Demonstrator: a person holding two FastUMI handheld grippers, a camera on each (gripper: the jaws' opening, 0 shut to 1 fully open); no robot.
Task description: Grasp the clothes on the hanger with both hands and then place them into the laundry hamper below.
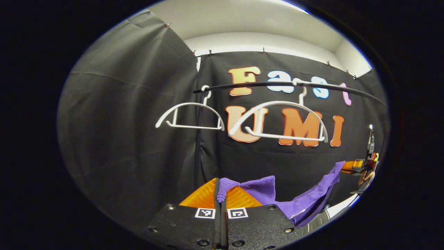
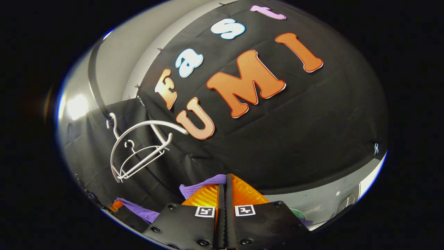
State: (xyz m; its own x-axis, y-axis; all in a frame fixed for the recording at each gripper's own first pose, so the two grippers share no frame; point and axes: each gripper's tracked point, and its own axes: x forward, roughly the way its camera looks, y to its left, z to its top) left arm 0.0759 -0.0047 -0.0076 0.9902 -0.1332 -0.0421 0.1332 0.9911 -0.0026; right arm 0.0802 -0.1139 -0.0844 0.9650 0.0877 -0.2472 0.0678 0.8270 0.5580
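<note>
where the left gripper view looks across the booth, black cloth walls [image 1: 131,114] hang from clips under a pale ceiling [image 1: 242,21], and a dark rail [image 1: 263,84] runs across in front of the back cloth. two white plastic hangers hook over that rail: the left hanger [image 1: 190,116] sits near the corner fold of the cloth and the right hanger [image 1: 277,121] hangs beside it, both bare. low at the right edge a strip of pale floor or wall [image 1: 341,208] shows under the cloth.

the left claw [image 1: 222,194] is pressed together on the purple garment [image 1: 305,201], a bunched ribbed corner of it standing up between the fingers. from there the cloth sags in a band to the right and rises toward the right claw [image 1: 350,166] far off, which grips its other end with a hand [image 1: 367,175] behind it. the garment hangs below the hangers, clear of them.

in the right gripper view, tilted hard, the same two hangers [image 2: 138,149] appear overlapped at the left, with a bright ceiling light [image 2: 76,106] beyond. the right claw [image 2: 224,194] is closed with a purple fold [image 2: 204,184] of the garment pinched at its tips; more of it trails low left [image 2: 138,211]. a pale surface [image 2: 329,201] lies lower right, and a small green edge [image 2: 299,213] peeks beside the claw body; i cannot tell what it belongs to.
</note>
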